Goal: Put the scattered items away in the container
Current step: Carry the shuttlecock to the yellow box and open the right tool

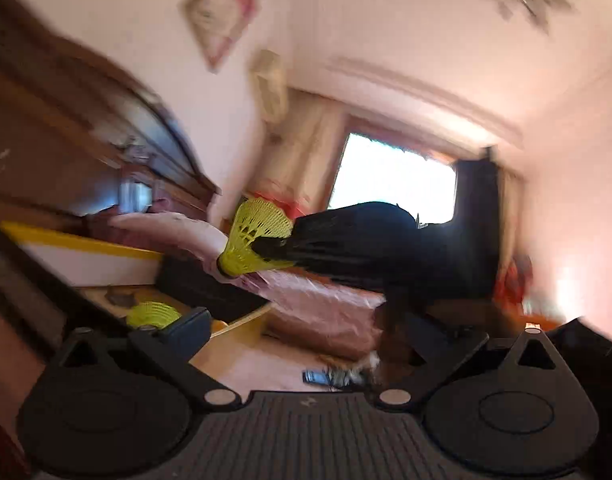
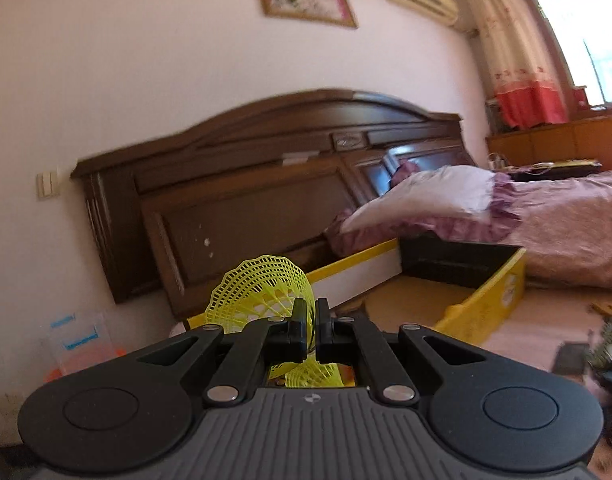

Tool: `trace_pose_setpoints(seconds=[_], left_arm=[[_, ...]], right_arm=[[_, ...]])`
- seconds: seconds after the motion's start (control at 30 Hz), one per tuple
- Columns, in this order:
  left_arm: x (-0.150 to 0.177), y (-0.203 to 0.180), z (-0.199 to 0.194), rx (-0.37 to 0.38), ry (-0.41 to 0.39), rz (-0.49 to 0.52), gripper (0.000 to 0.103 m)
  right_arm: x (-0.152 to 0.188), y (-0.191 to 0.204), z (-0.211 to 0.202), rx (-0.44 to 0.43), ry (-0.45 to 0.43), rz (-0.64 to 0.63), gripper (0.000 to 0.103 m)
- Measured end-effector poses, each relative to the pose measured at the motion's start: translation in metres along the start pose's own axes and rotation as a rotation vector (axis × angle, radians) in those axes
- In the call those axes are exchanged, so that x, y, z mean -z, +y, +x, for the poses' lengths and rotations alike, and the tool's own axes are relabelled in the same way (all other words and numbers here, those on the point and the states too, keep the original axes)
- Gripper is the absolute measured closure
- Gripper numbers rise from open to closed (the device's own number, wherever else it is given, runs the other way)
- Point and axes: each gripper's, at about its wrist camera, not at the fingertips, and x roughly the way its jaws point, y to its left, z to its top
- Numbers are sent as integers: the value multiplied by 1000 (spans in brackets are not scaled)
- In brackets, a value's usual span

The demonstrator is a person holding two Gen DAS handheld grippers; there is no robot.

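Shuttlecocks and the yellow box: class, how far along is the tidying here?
Done: nothing shows as boxed yet; the yellow box floor in view looks bare. In hand: the right gripper is shut on a yellow shuttlecock, held near the box. Left: another shuttlecock lies by the open left gripper; whether it is in the box is unclear.

Pink-walled bedroom: dark wooden headboard (image 2: pixel 265 184), pink bed (image 2: pixel 566 224), bright window (image 2: pixel 586 32).

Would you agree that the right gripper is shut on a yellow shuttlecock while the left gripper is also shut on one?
Not quite: the left gripper is open and holds nothing, as the left wrist view shows. The right gripper is indeed shut on a yellow shuttlecock.
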Motion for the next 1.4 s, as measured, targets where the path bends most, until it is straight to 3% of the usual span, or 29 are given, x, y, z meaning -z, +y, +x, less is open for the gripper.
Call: trace_pose_setpoints(seconds=[0.1, 0.17, 0.3, 0.37, 0.47, 0.6, 0.63, 0.7, 0.73, 0.8, 0.87, 1.1, 1.23, 1.27, 1.4], left_arm=[[2, 18, -3, 3, 23, -123, 0], [3, 34, -4, -38, 50, -223, 0], [9, 77, -22, -70, 49, -473, 0], [11, 100, -37, -79, 33, -579, 1], [5, 104, -49, -56, 15, -546, 1], [-2, 91, -60, -8, -12, -457, 0], [0, 88, -57, -11, -8, -460, 0], [0, 88, -59, -24, 1, -493, 0], [2, 90, -60, -30, 3, -513, 0], [6, 86, -58, -40, 1, -541, 0], [9, 89, -48, -44, 0, -545, 0], [9, 90, -28, -38, -3, -511, 0], [9, 93, -23, -37, -8, -525, 0], [9, 94, -20, -38, -5, -527, 0], [9, 88, -6, -39, 22, -489, 0]], right_arm=[[-18, 9, 49, -47, 123, -6, 97], [-25, 14, 70, -16, 180, -23, 97], [-23, 15, 78, -8, 239, -48, 97], [-18, 15, 79, -55, 281, -37, 97], [-11, 19, 71, -91, 338, -57, 97], [-6, 18, 78, -55, 413, -43, 96], [-4, 18, 83, -23, 432, -49, 91], [0, 15, 91, 40, 459, -45, 51], [1, 13, 87, 55, 435, -35, 28], [0, 10, 75, 40, 345, -37, 26], [-3, 11, 63, 25, 309, -59, 22], [3, -3, 42, 80, 288, -43, 19], [31, -27, -10, 132, 188, 11, 19], [41, -35, -26, 159, 171, 9, 19], [84, -71, -105, 406, 121, -48, 22]])
